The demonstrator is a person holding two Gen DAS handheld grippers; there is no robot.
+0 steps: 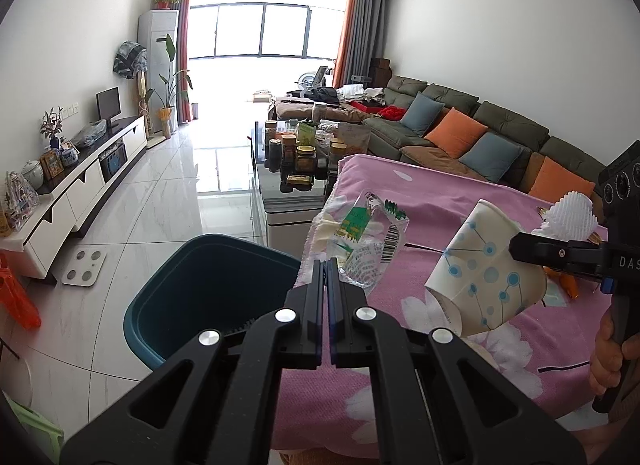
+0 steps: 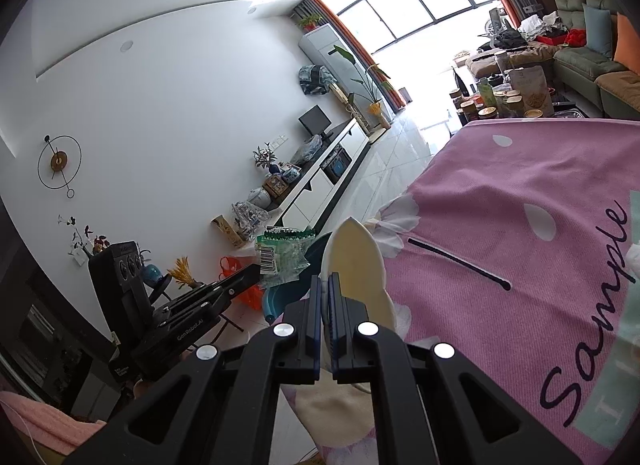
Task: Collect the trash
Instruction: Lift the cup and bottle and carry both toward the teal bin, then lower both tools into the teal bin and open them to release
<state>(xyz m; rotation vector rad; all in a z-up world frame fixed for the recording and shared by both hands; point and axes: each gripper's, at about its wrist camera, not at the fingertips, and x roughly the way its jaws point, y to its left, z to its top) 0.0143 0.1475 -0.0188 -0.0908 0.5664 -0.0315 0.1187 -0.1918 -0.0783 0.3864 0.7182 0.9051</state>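
Left tool is clamped on a wrapper, right tool on a squashed cup, both held above the pink worktop. Carry each fully over the bin (left first, it's nearer) before letting go.

Open air is lying beyond the left gripper fingertips above the bin; the paper cup is crowding their right.
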